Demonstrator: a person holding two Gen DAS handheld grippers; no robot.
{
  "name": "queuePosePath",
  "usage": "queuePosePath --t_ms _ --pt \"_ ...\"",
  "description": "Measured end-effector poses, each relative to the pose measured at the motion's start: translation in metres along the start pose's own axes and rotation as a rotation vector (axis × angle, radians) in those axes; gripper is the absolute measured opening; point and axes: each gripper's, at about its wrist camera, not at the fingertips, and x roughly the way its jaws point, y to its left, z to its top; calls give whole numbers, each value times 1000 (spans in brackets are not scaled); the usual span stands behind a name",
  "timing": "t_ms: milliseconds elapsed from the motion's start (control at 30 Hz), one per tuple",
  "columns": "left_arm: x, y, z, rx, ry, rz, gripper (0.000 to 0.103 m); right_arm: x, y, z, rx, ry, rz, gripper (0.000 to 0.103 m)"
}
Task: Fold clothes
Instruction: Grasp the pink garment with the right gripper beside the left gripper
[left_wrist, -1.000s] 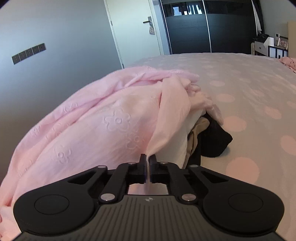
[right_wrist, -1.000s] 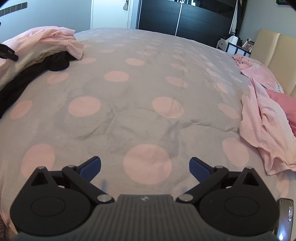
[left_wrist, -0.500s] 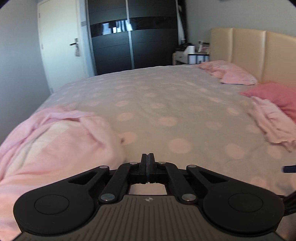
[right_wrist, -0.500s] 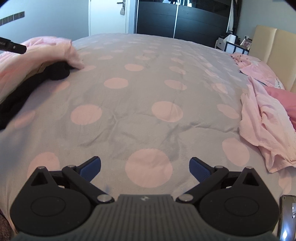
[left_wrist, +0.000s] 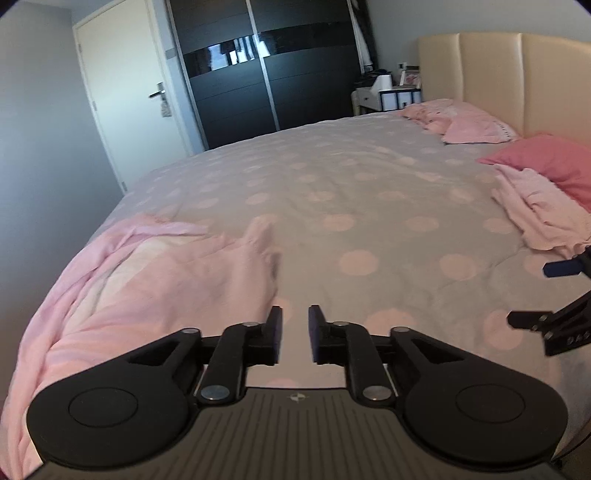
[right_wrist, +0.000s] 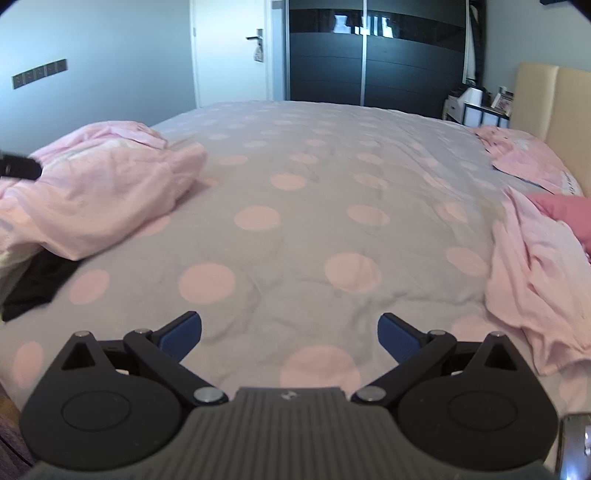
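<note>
Left gripper (left_wrist: 294, 334): held just above the near edge of the bed, jaws parted by a narrow gap, nothing caught between them. Its tip is also glimpsed at the far left edge of the right wrist view.

Right gripper (right_wrist: 289, 334): spread wide over the bed's near edge, blue pads (right_wrist: 181, 334) well apart, nothing gripped. Part of it is seen poking in at the right side of the left wrist view.

Pink garment pile (left_wrist: 155, 280): slumped on the bed's near left corner, just beside the left gripper and not touched by it. A flap of it is seen mid-blur in the left wrist view, so its exact lie can't be made out there.

Black garment (right_wrist: 35, 286): tucked under the near side of that pink pile, partly covered, only an edge shown on the bedspread.

Second pink garment (right_wrist: 535, 280): crumpled on the bed's right side, near the headboard end, well apart from both grippers.

Bed (right_wrist: 303, 206): covered by a grey spread dotted with pale pink circles; the middle stretch between the two pink heaps is bare.

Pillows (left_wrist: 476, 127): a light pink one laid against the cream headboard (left_wrist: 517, 77), a darker pink one beside it, just behind the second pink garment.

Beyond the bed: a black sliding wardrobe (left_wrist: 266, 74) and a white door (left_wrist: 129, 99) are seen past the far side.
</note>
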Motion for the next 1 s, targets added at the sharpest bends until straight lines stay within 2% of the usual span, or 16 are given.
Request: queuePosePath --t_ms 33,100,167,200,233,300,467,600,700,800,900,967,1000 --pt "-4 13 -6 -19 9 34 27 2 4 5 -4 -4 26 102" --pt "-13 41 -19 -68 23 108 28 8 15 14 -24 -13 78 101" --pt "-23 69 -33 -120 37 182 35 19 37 21 -85 -16 130 92" --pt "-29 85 -40 -155 43 216 38 24 48 25 -115 -17 155 81" --pt "-33 98 -47 -188 46 246 42 29 59 29 -145 -19 181 75" --pt "-39 122 -60 -246 57 293 43 40 82 36 -205 -22 235 75" --pt "-43 164 -89 -383 91 345 47 80 154 43 -403 -57 363 75" --pt "-41 179 -104 -426 87 371 48 114 210 45 -510 -58 437 73" --pt "-39 185 -116 -437 90 389 49 134 247 45 -598 -65 474 58" --pt "-38 191 -128 -447 104 405 49 147 275 45 -649 -70 504 57" --pt "-39 196 -137 -480 114 411 50 160 299 47 -685 -81 506 42" --pt "-42 195 -139 -476 110 422 53 167 311 49 -701 -71 518 39" --pt "-44 195 -140 -474 108 428 53 168 317 52 -706 -69 519 31"
